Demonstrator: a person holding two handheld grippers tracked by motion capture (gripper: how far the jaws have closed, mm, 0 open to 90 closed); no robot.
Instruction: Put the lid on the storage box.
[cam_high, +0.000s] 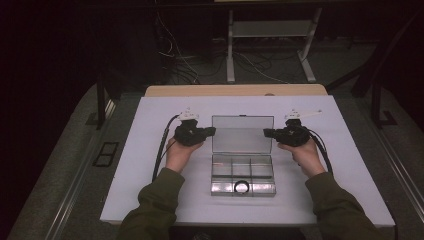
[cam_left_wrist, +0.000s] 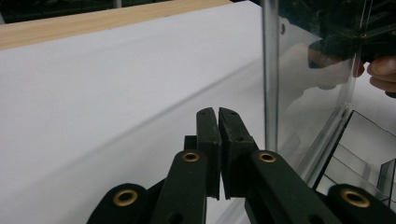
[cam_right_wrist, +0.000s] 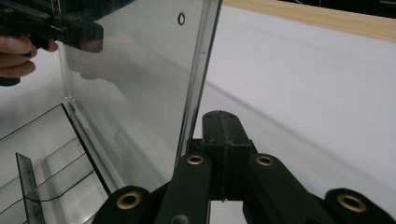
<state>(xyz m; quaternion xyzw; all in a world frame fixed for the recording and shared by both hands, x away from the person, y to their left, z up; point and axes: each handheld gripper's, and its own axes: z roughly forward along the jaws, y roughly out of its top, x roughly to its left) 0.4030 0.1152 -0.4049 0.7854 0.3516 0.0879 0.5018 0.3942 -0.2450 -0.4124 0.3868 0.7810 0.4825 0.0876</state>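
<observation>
Clear plastic compartment box: lid upright, bracketed for steadying | your left gripper: jaws together, empty | your right gripper: jaws together, empty | black ring: front compartment

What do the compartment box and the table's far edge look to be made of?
The box: likely clear hard plastic, glossy; the white sheet shows through its upright lid, which carries reflections. The far edge of the table: pale wood or wood laminate, matte, faintly grained in the left gripper view.
</observation>
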